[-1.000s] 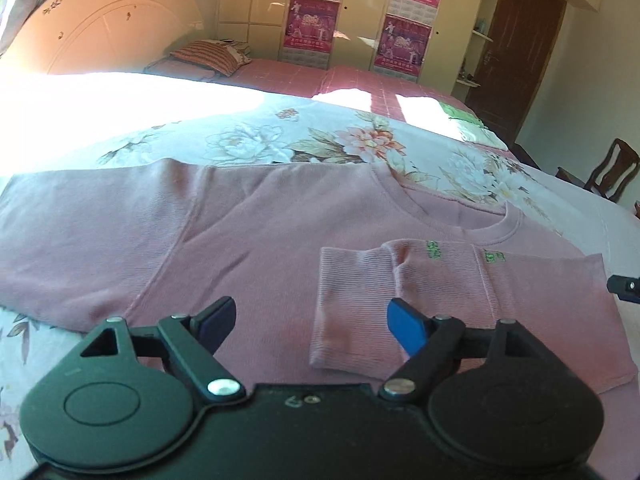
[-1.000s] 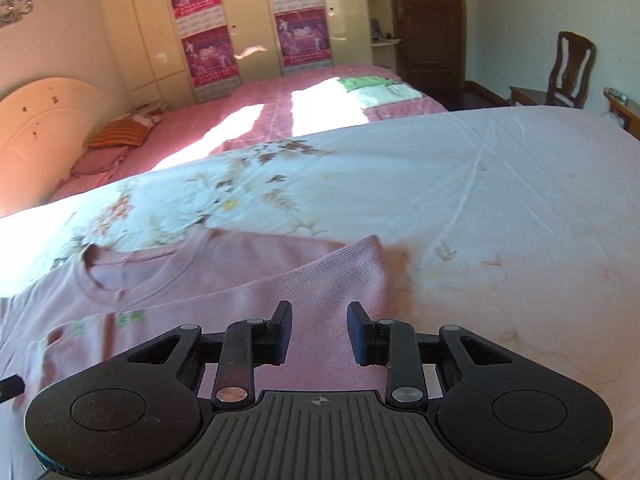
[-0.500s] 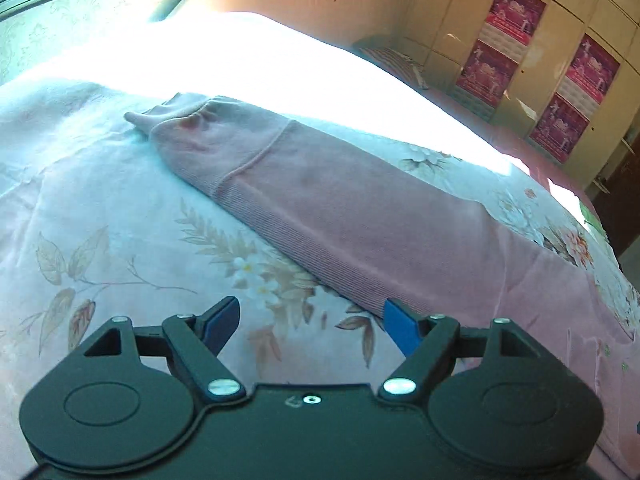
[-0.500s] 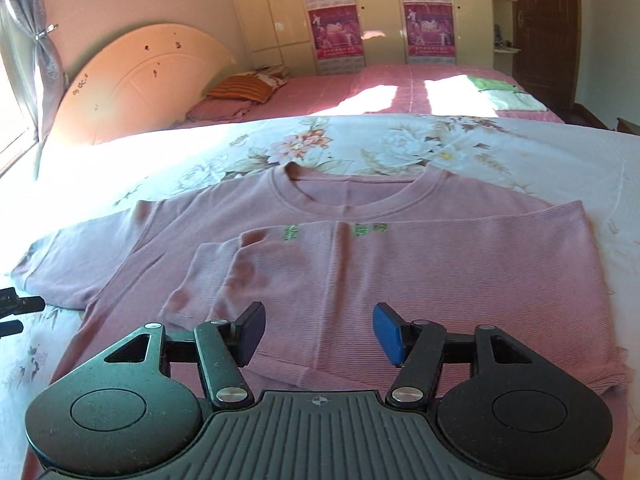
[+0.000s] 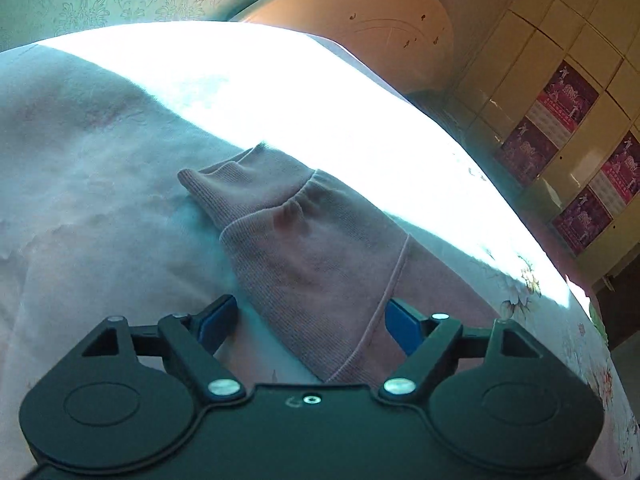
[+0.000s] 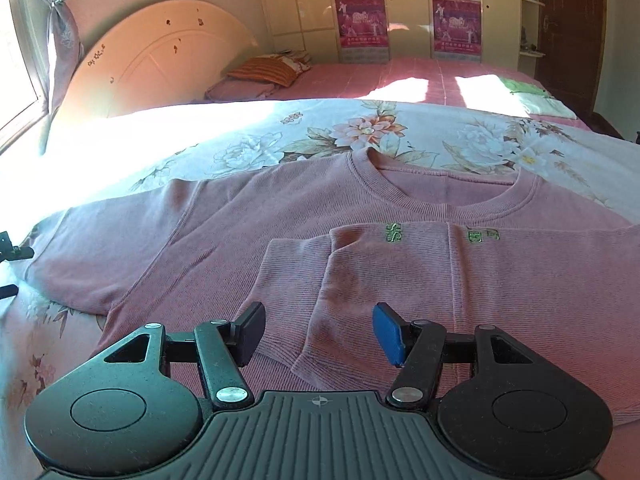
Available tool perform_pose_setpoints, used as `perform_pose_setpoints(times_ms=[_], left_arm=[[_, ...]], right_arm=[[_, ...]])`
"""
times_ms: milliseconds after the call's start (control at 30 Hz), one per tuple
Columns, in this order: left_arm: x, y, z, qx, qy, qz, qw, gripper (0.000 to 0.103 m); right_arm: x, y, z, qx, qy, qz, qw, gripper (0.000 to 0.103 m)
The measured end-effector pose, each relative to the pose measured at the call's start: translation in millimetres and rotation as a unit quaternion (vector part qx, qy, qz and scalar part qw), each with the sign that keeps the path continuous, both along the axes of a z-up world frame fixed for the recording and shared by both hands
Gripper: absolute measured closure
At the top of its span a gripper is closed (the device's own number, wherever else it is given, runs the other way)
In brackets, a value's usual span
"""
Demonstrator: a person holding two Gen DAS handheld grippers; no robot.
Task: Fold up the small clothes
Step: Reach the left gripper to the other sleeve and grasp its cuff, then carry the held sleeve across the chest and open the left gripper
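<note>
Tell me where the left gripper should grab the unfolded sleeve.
Probably the ribbed cuff of the outstretched sleeve, coming in from its open end. It lies flat on the bedspread, so the left gripper should pinch its edge.

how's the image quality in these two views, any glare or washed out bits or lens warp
Left wrist view: a sunlit band of the bedspread is blown out to white, the shaded part has a teal cast, and the pink sleeve stays readable. Right wrist view: evenly lit over the pink top, with glare only at the left edge of the bed. Both show fisheye curving.
</note>
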State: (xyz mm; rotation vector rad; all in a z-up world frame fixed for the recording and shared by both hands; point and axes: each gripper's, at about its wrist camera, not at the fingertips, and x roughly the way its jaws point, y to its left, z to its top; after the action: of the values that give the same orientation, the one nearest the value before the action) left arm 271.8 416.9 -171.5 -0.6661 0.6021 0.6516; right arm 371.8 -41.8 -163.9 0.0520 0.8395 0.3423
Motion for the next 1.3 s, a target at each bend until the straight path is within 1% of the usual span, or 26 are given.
perform_pose_setpoints(times_ms=[33,67,100,133,167,200,233,267,333,400,467,567,600,733,867,967,1000,1033,1067,1100,1133,1167,1200,1233,1267,1300], left_arm=[[4,3,-1,0.011,-0.001,0.000,0.9999,0.030],[7,5,-2,0.020,0.000,0.001,0.9998,0.047],[8,6,-3,0.027,0.001,0.006,0.9996,0.055],[8,8,-4,0.029,-0.003,0.014,0.9995,0.069],[6,10,-5,0.025,-0.005,0.022,0.9994,0.079],[5,11,-5,0.023,-0.007,0.025,0.9994,0.084],[4,10,-5,0.023,-0.009,0.024,0.9994,0.093],[2,9,-3,0.023,-0.013,0.022,0.9994,0.096],[2,4,4,0.032,-0.026,0.012,0.9991,0.097],[3,-13,20,0.053,-0.043,-0.017,0.9975,0.098],[6,-40,41,0.070,-0.067,-0.067,0.9931,0.098],[16,-96,74,0.089,-0.101,-0.157,0.9785,0.098],[20,-119,84,0.094,-0.110,-0.190,0.9712,0.098],[41,-214,103,0.086,-0.130,-0.315,0.9361,0.098],[55,-310,86,0.072,-0.126,-0.414,0.8985,0.098],[67,-367,52,0.051,-0.075,-0.482,0.8712,0.095],[70,-381,38,0.053,-0.051,-0.497,0.8645,0.092],[73,-393,26,0.058,-0.026,-0.514,0.8557,0.084],[73,-402,19,0.063,-0.009,-0.524,0.8492,0.082],[72,-401,12,0.074,0.004,-0.529,0.8454,0.082],[69,-404,11,0.081,0.009,-0.528,0.8451,0.076],[65,-401,15,0.084,0.009,-0.528,0.8452,0.065],[61,-399,19,0.083,0.005,-0.525,0.8471,0.057],[57,-394,25,0.082,-0.001,-0.518,0.8514,0.041],[56,-390,32,0.084,-0.006,-0.509,0.8569,0.031],[52,-385,42,0.090,-0.008,-0.497,0.8632,0.028]], right_arm=[[2,2,-1,-0.005,-0.002,-0.002,1.000,0.044],[3,4,-3,-0.010,-0.002,-0.004,1.000,0.044],[5,5,-4,-0.013,-0.001,-0.005,1.000,0.044],[7,6,-7,-0.014,0.001,-0.006,1.000,0.044],[8,7,-9,-0.017,0.004,-0.008,1.000,0.044],[9,8,-11,-0.019,0.007,-0.009,1.000,0.044],[9,8,-14,-0.021,0.010,-0.009,1.000,0.044],[10,9,-16,-0.023,0.013,-0.009,1.000,0.044],[11,9,-19,-0.027,0.015,-0.007,0.999,0.044],[13,10,-23,-0.031,0.021,-0.004,0.999,0.044],[15,11,-22,-0.035,0.025,0.002,0.999,0.044],[15,1,-13,0.003,0.028,-0.003,1.000,0.044],[12,-6,-7,0.021,0.021,-0.014,0.999,0.044],[1,-33,8,0.033,0.005,-0.035,0.999,0.044],[-11,-74,18,0.039,0.003,-0.066,0.997,0.044],[-23,-107,22,0.042,0.005,-0.092,0.995,0.044],[-27,-116,23,0.040,0.007,-0.098,0.994,0.044],[-30,-123,24,0.039,0.008,-0.102,0.994,0.044],[-34,-130,24,0.039,0.009,-0.105,0.994,0.044],[-39,-137,25,0.041,0.011,-0.106,0.993,0.044],[-42,-141,25,0.043,0.012,-0.107,0.993,0.044],[-46,-145,24,0.045,0.014,-0.107,0.993,0.044],[-48,-147,24,0.050,0.015,-0.106,0.993,0.044],[-50,-148,24,0.057,0.017,-0.104,0.993,0.044],[-51,-146,25,0.060,0.018,-0.101,0.993,0.044],[-52,-144,25,0.062,0.018,-0.097,0.993,0.044]])
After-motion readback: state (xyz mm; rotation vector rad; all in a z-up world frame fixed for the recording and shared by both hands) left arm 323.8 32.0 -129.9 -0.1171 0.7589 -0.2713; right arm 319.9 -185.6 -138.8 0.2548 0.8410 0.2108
